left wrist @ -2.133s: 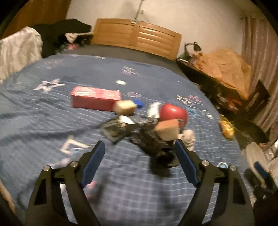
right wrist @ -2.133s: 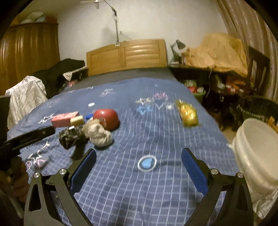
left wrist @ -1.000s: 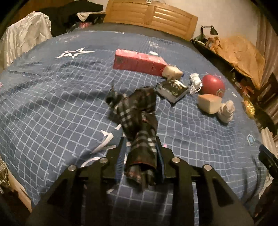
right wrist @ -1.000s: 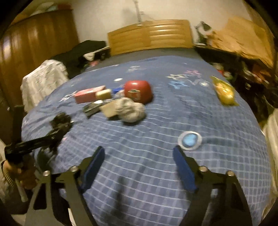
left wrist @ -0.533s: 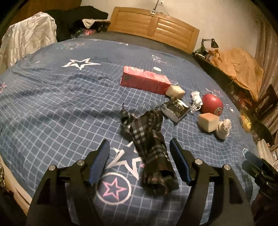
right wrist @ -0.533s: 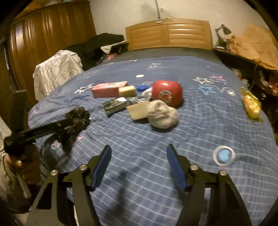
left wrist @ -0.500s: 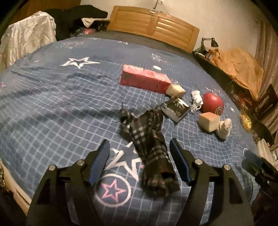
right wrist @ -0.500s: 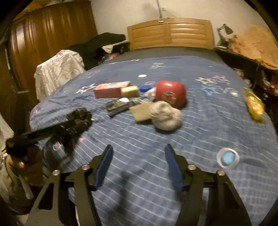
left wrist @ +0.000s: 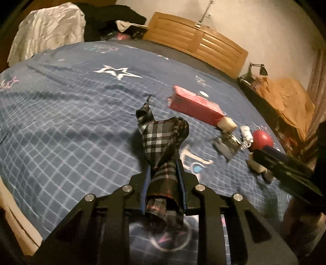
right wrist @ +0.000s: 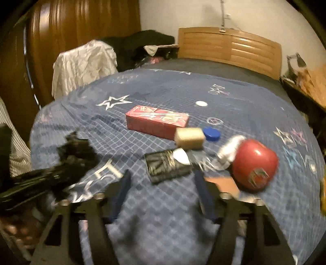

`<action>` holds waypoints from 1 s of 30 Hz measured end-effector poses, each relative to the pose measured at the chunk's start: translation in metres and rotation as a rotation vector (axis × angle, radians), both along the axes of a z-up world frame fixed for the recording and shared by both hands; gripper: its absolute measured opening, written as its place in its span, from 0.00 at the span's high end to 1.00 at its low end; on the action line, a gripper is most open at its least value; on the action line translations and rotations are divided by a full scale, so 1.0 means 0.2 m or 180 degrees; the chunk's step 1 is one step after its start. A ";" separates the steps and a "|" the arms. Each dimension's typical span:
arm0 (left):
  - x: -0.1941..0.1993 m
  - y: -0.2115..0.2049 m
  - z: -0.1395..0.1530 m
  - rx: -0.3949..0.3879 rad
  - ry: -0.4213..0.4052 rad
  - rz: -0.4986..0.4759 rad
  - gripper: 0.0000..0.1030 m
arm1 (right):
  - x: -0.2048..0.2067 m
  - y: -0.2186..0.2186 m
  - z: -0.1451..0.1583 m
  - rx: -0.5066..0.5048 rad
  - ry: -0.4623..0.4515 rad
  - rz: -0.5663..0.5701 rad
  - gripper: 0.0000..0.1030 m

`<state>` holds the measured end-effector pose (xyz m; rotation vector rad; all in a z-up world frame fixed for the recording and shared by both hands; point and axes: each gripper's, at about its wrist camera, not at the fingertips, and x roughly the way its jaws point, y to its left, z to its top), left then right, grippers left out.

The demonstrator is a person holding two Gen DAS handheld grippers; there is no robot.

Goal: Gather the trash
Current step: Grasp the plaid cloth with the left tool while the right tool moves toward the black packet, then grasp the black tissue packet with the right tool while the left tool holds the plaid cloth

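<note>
The left gripper (left wrist: 164, 179) has just clamped on the plaid cloth (left wrist: 163, 142), lifting it off the bed (left wrist: 61, 122). The right gripper (right wrist: 163, 189), fingers just spreading and empty, heads for the dark packet (right wrist: 167, 166) beside the red box (right wrist: 156, 121).

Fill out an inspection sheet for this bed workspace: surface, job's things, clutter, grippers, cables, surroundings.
Surface: blue checked bedspread with star prints, rumpled.
Job's things: plaid cloth clamped in the left gripper; red box, beige sponge block, dark packet, red round container, blue cap and white cap lie on the bed.
Clutter: white garment and dark clothes heaped beside the bed.
Grippers: left gripper shut on the plaid cloth; right gripper open, jaws just been opening, nothing between them.
Cables: one cord on the wall above the headboard.
Surroundings: wooden headboard, wardrobe, desk lamp.
</note>
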<state>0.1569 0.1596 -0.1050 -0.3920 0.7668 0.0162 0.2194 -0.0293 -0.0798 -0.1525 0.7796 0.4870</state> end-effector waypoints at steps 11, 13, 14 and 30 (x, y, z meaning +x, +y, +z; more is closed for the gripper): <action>0.02 0.01 -0.04 -0.0088 0.0047 -0.0050 0.78 | 0.27 0.18 -0.22 -0.0408 0.0304 0.0127 0.39; 0.01 0.00 -0.03 -0.0089 0.0043 -0.0077 0.78 | 0.17 0.15 -0.13 -0.0307 0.0126 0.0229 0.39; 0.01 -0.01 -0.03 -0.0080 0.0034 -0.0103 0.78 | 0.12 0.13 -0.08 -0.0224 0.0067 0.0304 0.39; -0.04 -0.39 -0.04 0.0103 0.0110 -0.1038 0.75 | -0.55 -0.83 -0.08 -0.1144 0.0344 0.0646 0.29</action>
